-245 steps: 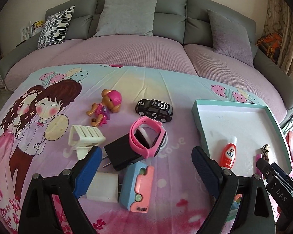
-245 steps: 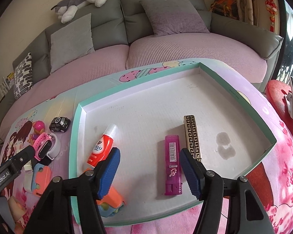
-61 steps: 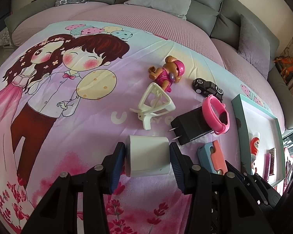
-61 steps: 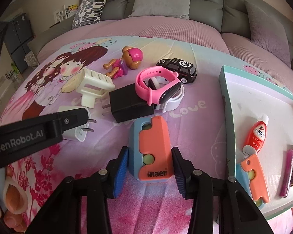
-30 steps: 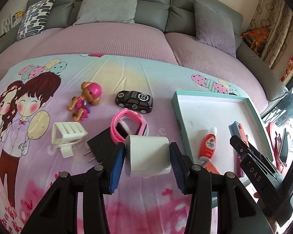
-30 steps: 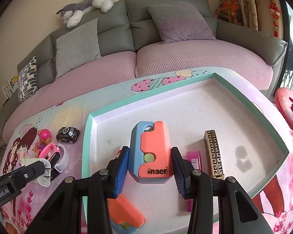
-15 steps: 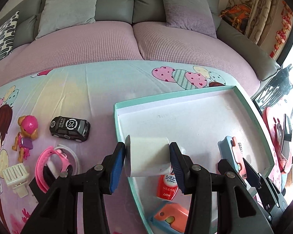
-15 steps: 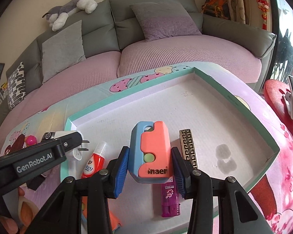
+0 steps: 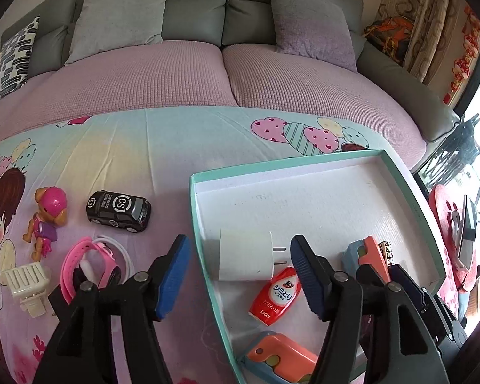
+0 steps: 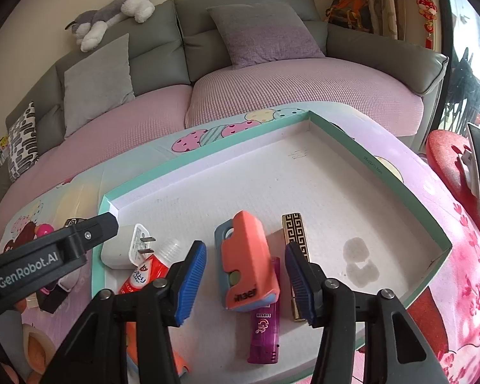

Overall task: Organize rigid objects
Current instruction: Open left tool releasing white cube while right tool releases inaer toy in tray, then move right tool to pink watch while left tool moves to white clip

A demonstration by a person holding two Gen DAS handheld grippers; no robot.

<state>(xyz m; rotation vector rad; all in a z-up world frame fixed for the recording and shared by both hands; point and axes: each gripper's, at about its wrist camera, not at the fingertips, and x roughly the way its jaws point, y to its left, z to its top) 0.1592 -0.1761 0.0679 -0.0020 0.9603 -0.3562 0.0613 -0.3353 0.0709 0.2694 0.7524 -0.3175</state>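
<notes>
A teal-rimmed white tray (image 9: 195,211) (image 10: 361,150) lies on the cartoon-print cloth. My left gripper (image 9: 238,273) is open, and a white charger plug (image 9: 244,255) lies in the tray between its fingers, also seen in the right wrist view (image 10: 124,246). My right gripper (image 10: 244,283) is open around a blue-and-orange case (image 10: 244,264) resting in the tray, partly on a purple lighter (image 10: 264,336). A gold-patterned lighter (image 10: 296,246), a red glue tube (image 9: 276,291) and a second orange case (image 9: 280,356) also lie in the tray.
On the cloth left of the tray lie a black toy car (image 9: 118,206), a pink watch (image 9: 91,264), a pink-helmeted toy dog (image 9: 48,220) and a white clip (image 9: 24,280). A grey sofa with cushions (image 9: 188,73) is behind. A red stool (image 10: 454,156) stands at the right.
Both grippers have opened. The white plug and the blue-and-orange case, held half a second ago, now lie released in the tray.
</notes>
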